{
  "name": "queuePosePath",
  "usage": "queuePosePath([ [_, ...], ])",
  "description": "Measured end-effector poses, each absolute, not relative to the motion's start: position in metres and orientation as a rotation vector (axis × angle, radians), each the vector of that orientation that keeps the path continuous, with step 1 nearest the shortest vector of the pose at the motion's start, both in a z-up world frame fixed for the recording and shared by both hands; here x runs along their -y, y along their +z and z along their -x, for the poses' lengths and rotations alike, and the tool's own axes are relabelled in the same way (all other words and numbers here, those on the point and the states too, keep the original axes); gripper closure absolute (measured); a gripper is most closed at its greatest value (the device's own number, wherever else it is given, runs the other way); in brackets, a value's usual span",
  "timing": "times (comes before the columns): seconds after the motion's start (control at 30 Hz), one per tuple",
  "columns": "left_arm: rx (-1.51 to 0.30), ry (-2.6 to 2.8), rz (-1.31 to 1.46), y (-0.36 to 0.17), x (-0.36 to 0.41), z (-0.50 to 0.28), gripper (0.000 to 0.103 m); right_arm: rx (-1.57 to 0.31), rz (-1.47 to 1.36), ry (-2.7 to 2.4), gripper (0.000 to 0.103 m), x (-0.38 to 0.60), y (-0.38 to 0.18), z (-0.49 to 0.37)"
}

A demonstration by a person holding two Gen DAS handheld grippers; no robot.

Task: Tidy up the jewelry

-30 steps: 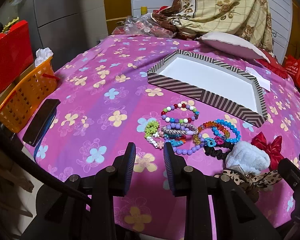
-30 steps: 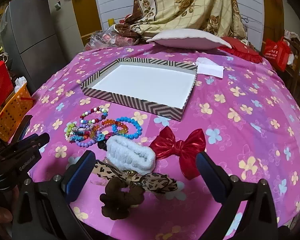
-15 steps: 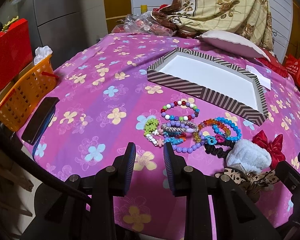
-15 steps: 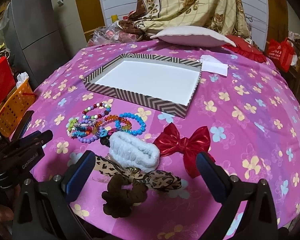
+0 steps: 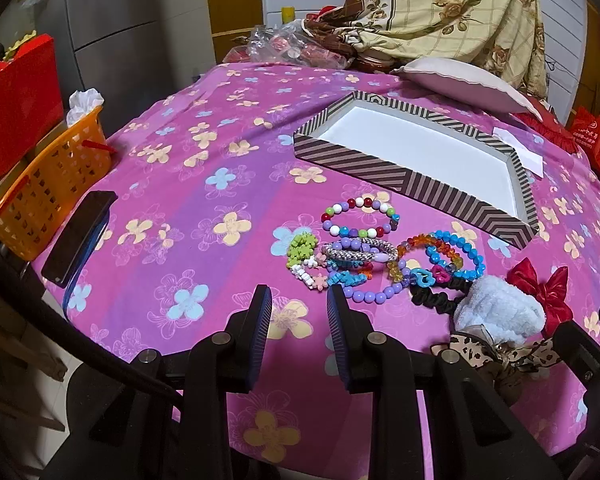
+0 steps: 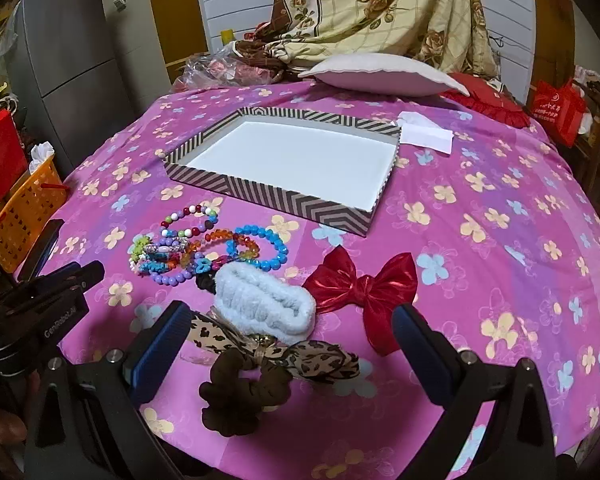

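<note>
nothing on the pink flowered cloth point(image 6: 500, 184) has moved since a second ago. the left gripper point(image 5: 296, 308) hangs with its jaws partly apart and nothing in them. the right gripper point(image 6: 290, 332) has its jaws wide apart, holding nothing. the pile of bead bracelets point(image 5: 380, 248) lies near the striped box point(image 6: 204, 140), not in it. the red bow point(image 6: 360, 288) lies beside the white fluffy scrunchie point(image 6: 264, 300).

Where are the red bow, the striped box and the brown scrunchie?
red bow point(image 6: 362, 285): right wrist view, on its centre knot.
striped box point(image 6: 296, 204): right wrist view, on its near outer wall.
brown scrunchie point(image 6: 242, 394): right wrist view, on its ruffled fabric, left of the leopard-print bow's tail.
</note>
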State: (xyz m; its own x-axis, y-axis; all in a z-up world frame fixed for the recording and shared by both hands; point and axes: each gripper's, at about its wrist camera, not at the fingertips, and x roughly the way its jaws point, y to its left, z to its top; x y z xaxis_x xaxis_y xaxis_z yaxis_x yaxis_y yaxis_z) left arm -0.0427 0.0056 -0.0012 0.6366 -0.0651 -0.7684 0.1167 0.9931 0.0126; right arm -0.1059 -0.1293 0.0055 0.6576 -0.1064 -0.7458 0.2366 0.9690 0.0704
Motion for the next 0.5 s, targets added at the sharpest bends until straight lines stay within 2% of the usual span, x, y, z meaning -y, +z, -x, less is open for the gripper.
queuePosePath([
  [0.5,-0.864,-0.119,-0.061,0.0079,-0.0013,0.0490,0.078,-0.793,-0.180,-0.195,0.001,0.1282,0.0104,0.1112],
])
